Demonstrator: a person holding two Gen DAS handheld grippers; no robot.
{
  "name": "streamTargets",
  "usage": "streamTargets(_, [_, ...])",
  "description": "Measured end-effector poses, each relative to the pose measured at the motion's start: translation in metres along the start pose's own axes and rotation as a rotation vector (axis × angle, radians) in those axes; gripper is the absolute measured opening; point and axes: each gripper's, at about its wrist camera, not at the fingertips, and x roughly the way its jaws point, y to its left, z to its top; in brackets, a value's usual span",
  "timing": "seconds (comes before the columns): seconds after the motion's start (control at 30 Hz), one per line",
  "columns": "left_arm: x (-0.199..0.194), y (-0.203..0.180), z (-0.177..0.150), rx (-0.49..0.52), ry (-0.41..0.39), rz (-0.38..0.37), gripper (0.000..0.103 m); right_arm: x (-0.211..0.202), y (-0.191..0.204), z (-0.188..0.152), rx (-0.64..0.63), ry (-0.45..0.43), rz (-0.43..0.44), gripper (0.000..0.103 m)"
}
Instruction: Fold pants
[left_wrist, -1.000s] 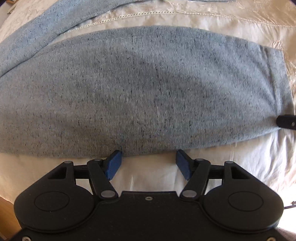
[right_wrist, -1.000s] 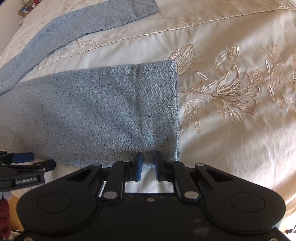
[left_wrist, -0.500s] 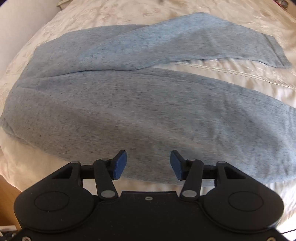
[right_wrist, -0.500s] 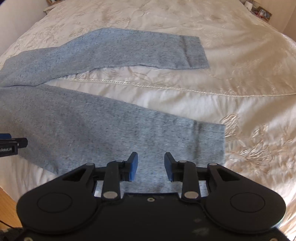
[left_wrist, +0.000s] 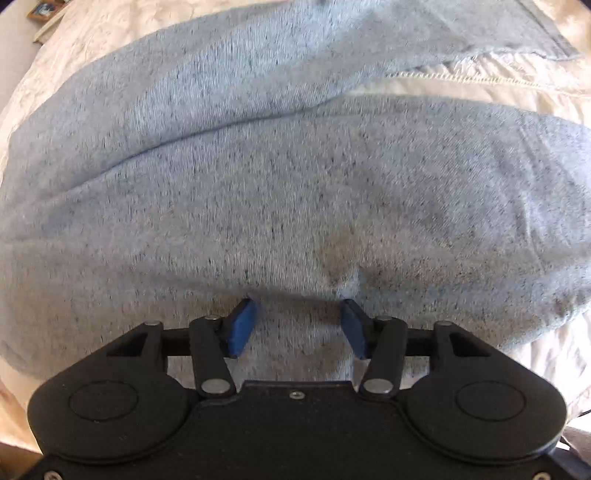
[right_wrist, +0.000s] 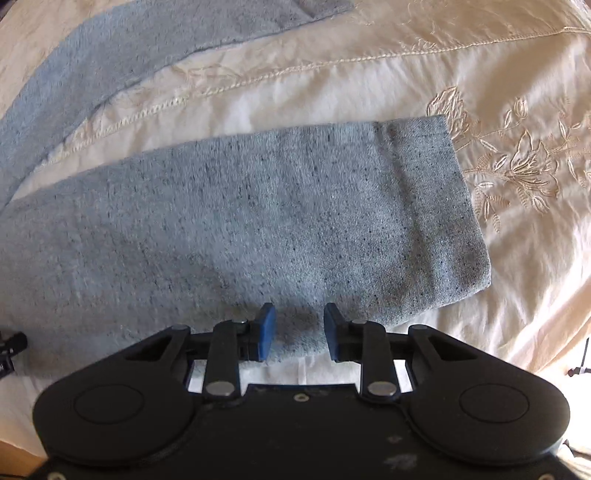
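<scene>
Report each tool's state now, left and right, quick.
Left tool: open, pads apart over the pants, fabric between them, not pinched.
Right tool: open but closing, the pant leg's near edge between its pads, not yet clamped.

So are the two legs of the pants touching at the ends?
Apart. The right wrist view shows cream bedspread between the near leg and far leg.

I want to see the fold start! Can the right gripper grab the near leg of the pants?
Probably yes. The right gripper is closing with the near pant leg's edge between its pads, and nothing lies on top of the fabric there.
</scene>
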Motion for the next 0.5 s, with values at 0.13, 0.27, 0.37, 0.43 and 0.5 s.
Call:
streamTargets(0.13, [-0.033,0.031,0.032,0.004,-0.100,-0.050,0.055,-0.031,0.013,0.028,0.087,-0.064,0.045,0.031])
streamTargets(0.27, [-0.057,0.067,0.078,-0.044,-0.197,-0.062,0.055,-0.057,0.031,0.068,0.135,-0.127,0.096,0.034])
streamTargets(0.37, [-0.063,0.095,0.114,-0.106,-0.241,-0.064,0.054,-0.071,0.040,0.103,0.161,-0.158,0.137,0.034])
streamTargets(0.43, [-0.070,0.109,0.133,-0.159,-0.274,-0.054,0.054,-0.078,0.046,0.127,0.183,-0.174,0.163,0.034])
streamTargets(0.5, [-0.074,0.120,0.148,-0.201,-0.285,-0.044,0.054,-0.079,0.051,0.154,0.196,-0.184,0.185,0.034])
